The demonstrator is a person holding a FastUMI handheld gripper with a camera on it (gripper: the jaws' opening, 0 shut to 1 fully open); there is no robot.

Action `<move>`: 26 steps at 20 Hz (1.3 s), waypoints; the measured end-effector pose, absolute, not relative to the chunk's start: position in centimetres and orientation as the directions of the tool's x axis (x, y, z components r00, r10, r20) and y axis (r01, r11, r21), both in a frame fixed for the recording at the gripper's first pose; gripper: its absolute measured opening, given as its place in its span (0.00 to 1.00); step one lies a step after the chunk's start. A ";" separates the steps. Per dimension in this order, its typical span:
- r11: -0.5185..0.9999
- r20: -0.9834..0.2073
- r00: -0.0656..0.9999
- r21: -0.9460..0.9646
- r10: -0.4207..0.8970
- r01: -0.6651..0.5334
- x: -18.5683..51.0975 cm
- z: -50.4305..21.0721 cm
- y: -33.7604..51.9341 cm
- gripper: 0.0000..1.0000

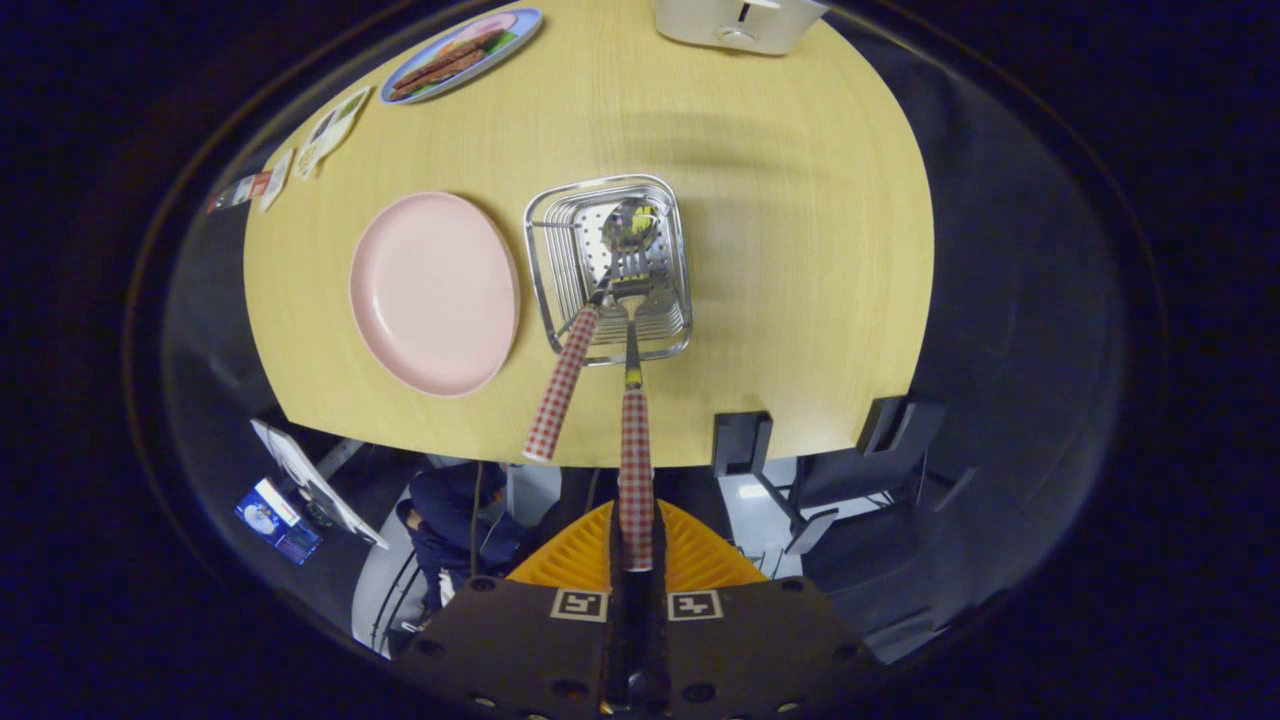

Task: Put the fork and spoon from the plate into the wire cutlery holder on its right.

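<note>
Checked red-and-white handles mark both pieces of cutlery above the wire holder (pixel 610 268), which stands on the wooden table (pixel 800 250) just right of the pink plate (pixel 433 292). One piece, seemingly the fork (pixel 634 440), is clamped by its handle between the narrowed fingers of the gripper (pixel 634 545); its long axis runs straight ahead of the fingers and down into the holder, where its head appears to sit inside the rim. The spoon (pixel 590 320) is already lodged in the holder, its bowl against the far wall and its handle leaning out over the near rim, toward the plate side. The plate is seen bare. Whether the held head touches the holder's floor cannot be told, and its tines are hard to make out against the wires. Beyond the plate, a second plate with pictured food (pixel 460 55) and a white appliance (pixel 738 22) are partly cut off.
</note>
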State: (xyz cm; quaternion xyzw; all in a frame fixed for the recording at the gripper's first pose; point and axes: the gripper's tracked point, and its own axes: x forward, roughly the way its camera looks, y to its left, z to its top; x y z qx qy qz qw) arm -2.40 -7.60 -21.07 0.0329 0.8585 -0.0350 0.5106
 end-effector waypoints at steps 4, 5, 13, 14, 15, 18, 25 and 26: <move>0.993 -0.896 -0.444 -0.033 0.020 0.111 -1.3 -20.9 -8.1 0.10; 0.993 -0.905 -0.425 -0.036 0.016 0.115 -0.9 -20.9 -8.2 0.11; 0.993 -0.945 -0.325 0.001 0.041 0.120 1.1 -20.2 -6.9 0.57; 0.993 -0.950 -0.309 0.005 0.042 0.120 1.2 -20.0 -6.7 0.63; 0.993 -0.956 -0.289 0.009 0.043 0.118 1.5 -19.8 -6.5 0.68; 0.995 -0.979 -0.200 0.025 0.044 0.100 3.4 -19.8 -6.0 0.80; 0.993 -0.980 0.184 0.094 0.080 0.067 7.4 -15.2 -2.8 0.97; 0.990 -0.962 0.254 0.121 0.099 0.073 7.7 -14.0 -1.9 0.98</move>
